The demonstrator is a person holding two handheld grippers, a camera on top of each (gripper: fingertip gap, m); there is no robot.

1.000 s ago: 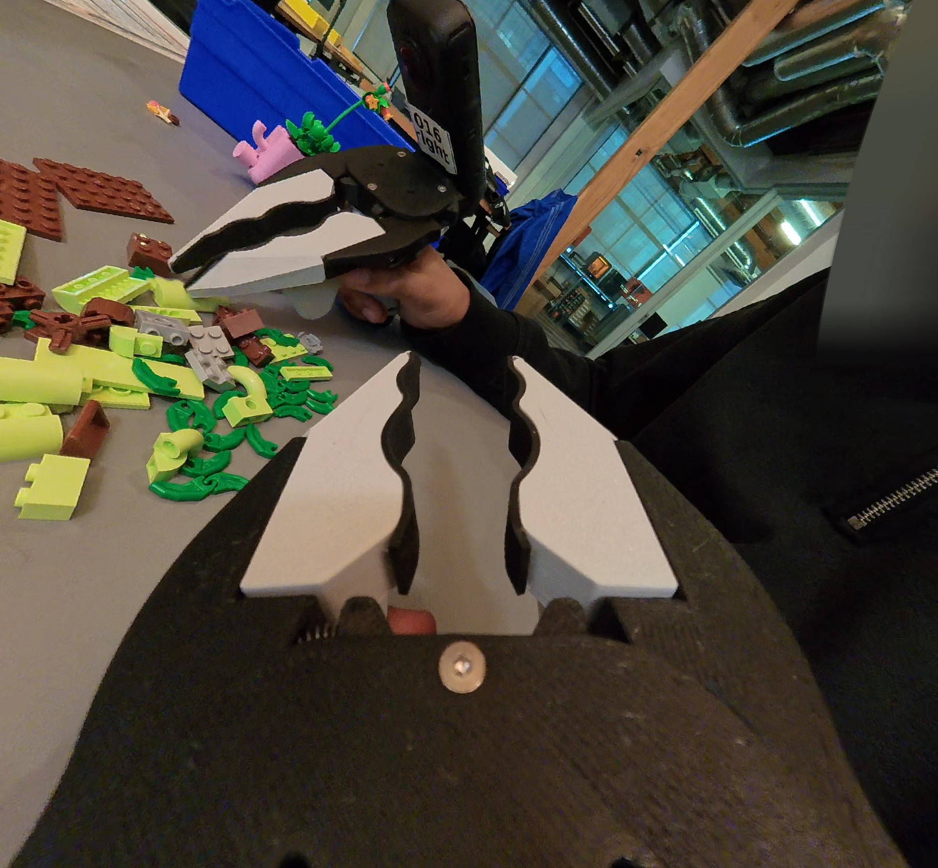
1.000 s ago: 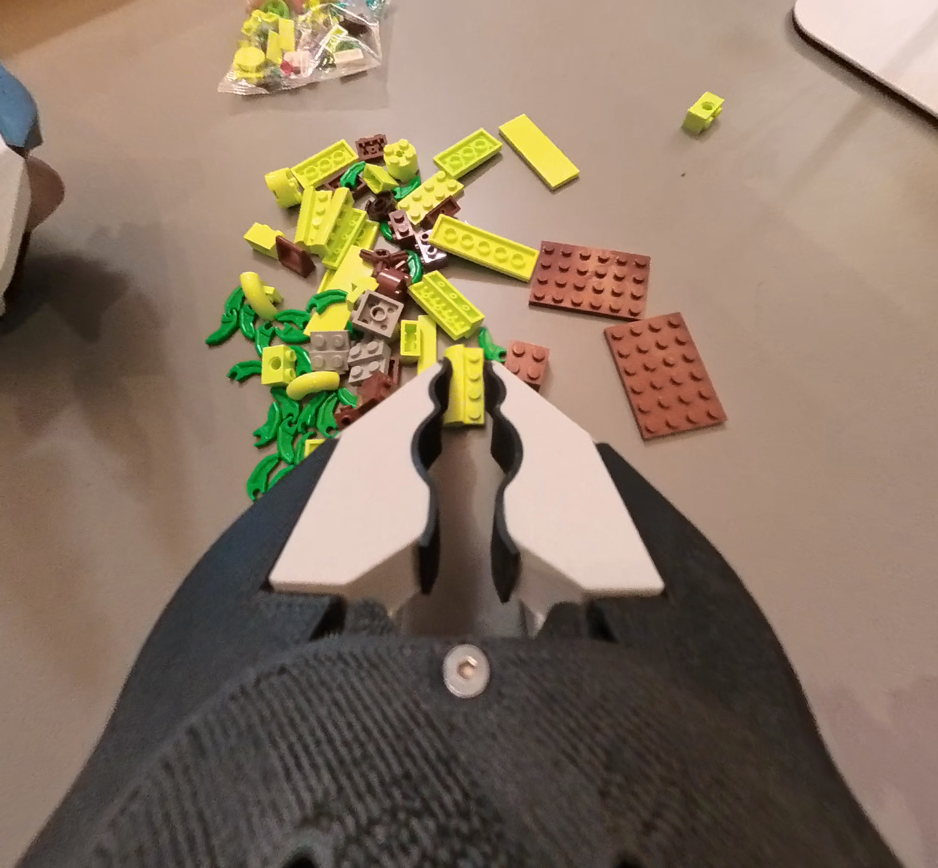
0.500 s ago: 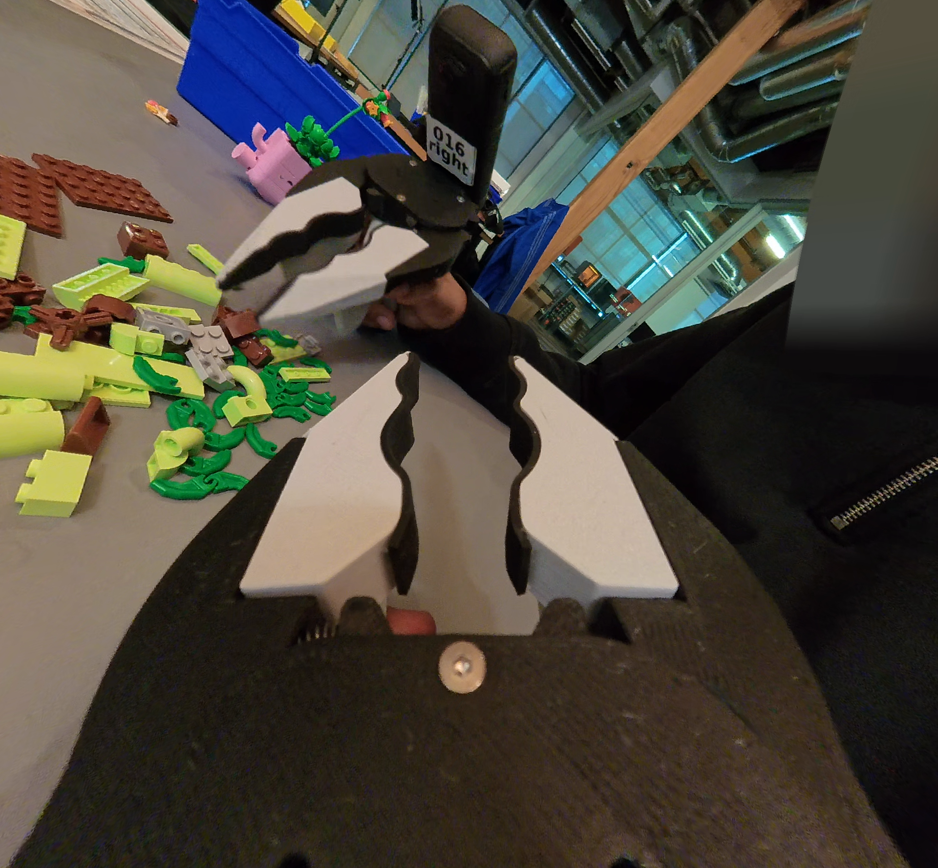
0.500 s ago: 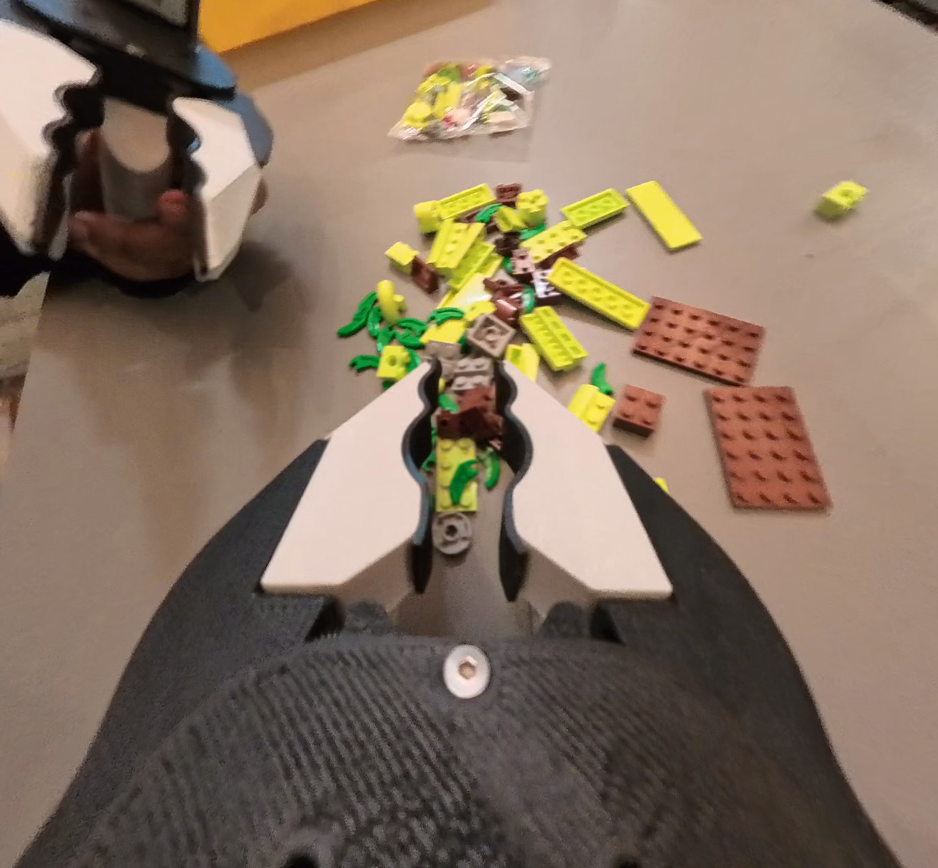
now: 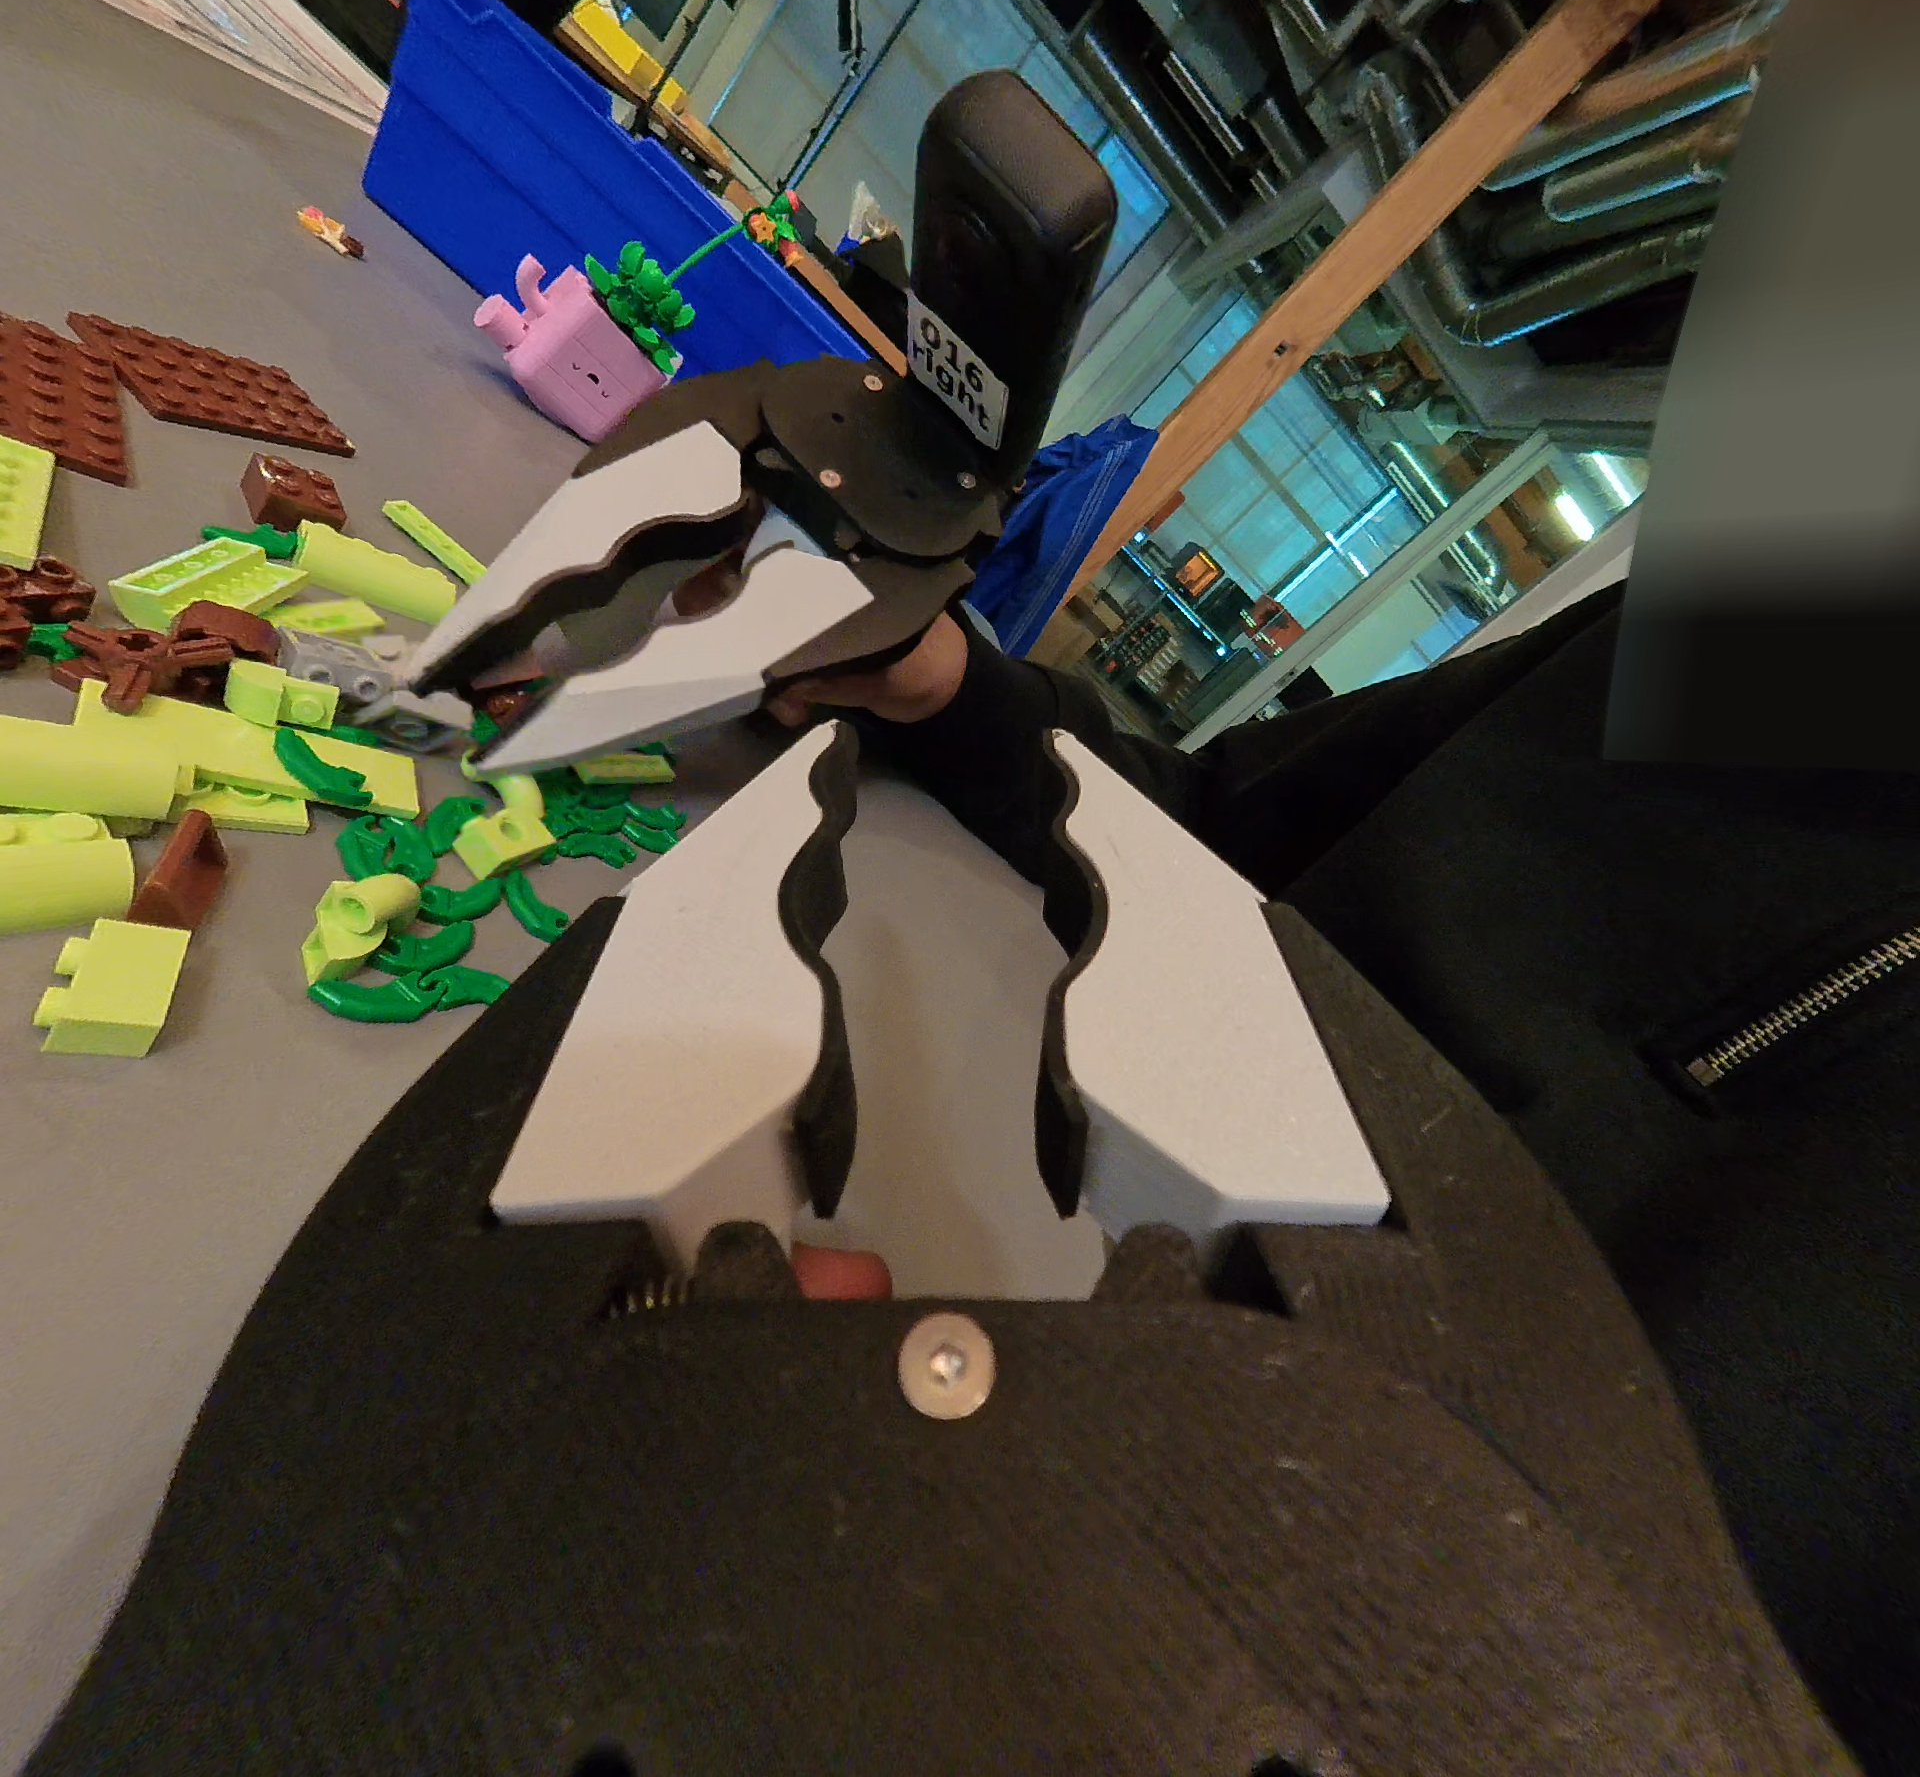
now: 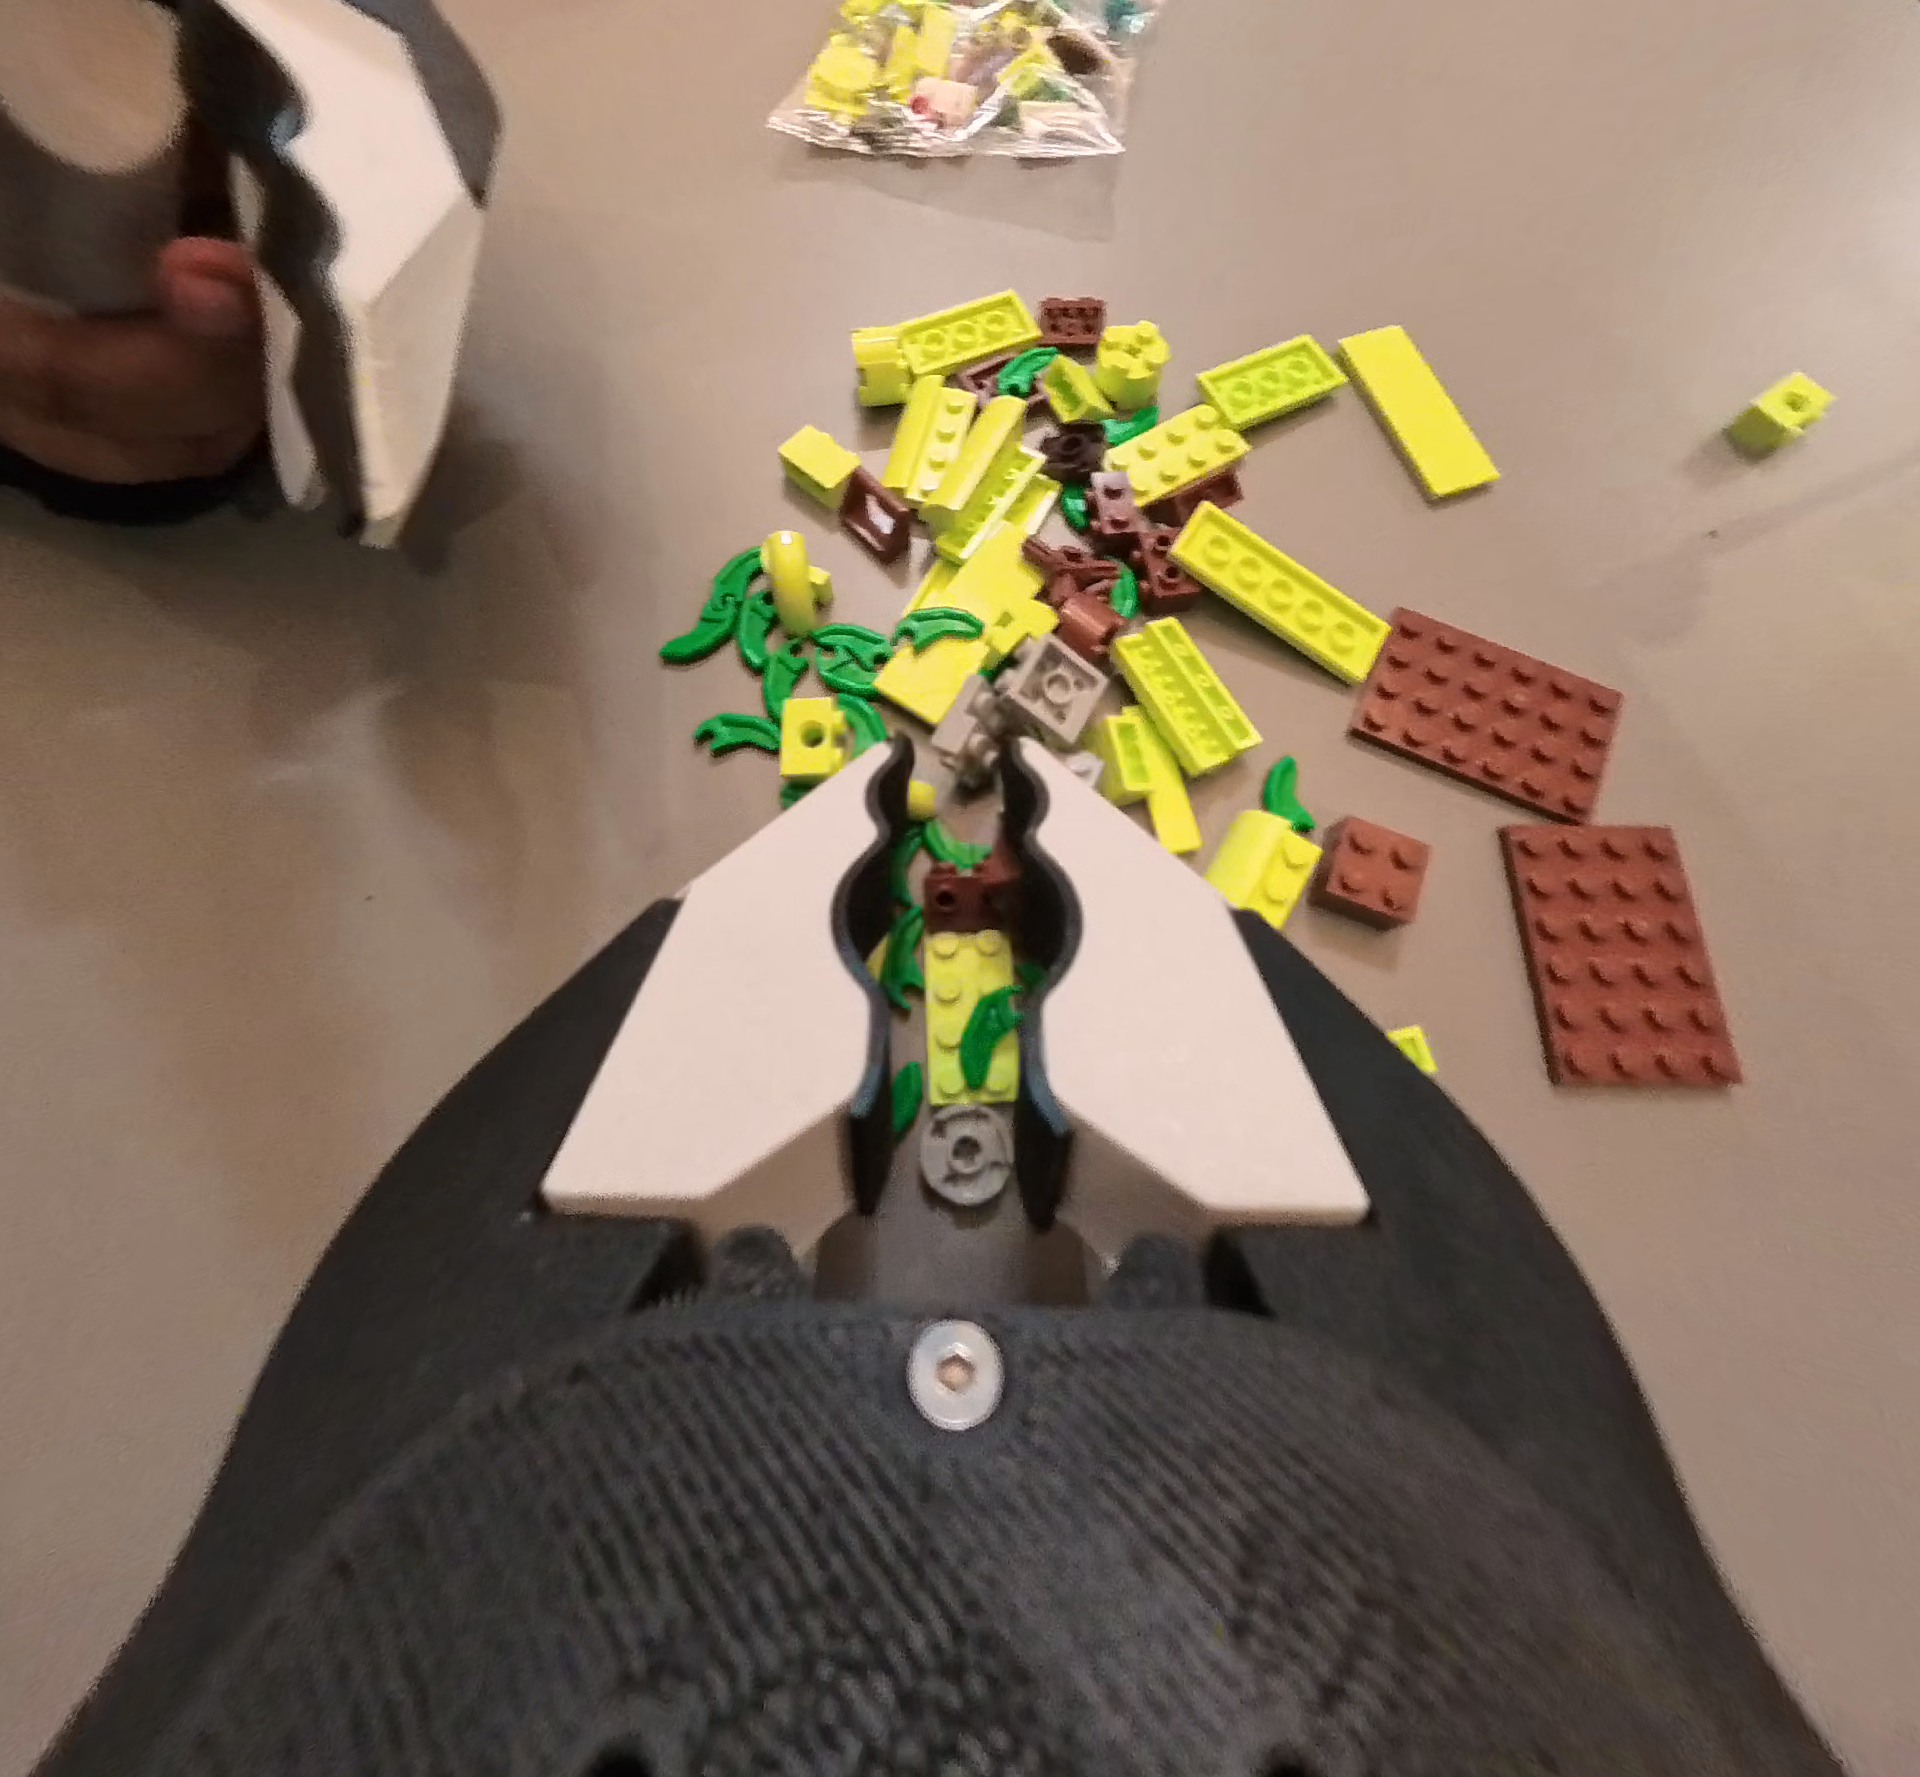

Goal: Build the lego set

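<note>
Lime, brown and green lego pieces (image 6: 1049, 564) lie loose mid-table, nothing joined yet, your right gripper (image 6: 954, 761) low over them with jaws parted around a small brown brick (image 6: 961, 896), your left gripper (image 5: 940, 761) open, empty, near the table's edge.

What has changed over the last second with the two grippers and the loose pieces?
The right gripper let go of the lime green brick it carried a second ago and has come down into the pile of loose lego pieces, its jaws open around a small brown brick. The left gripper stayed open, empty and off to the side. The two brown studded plates have not moved.
</note>
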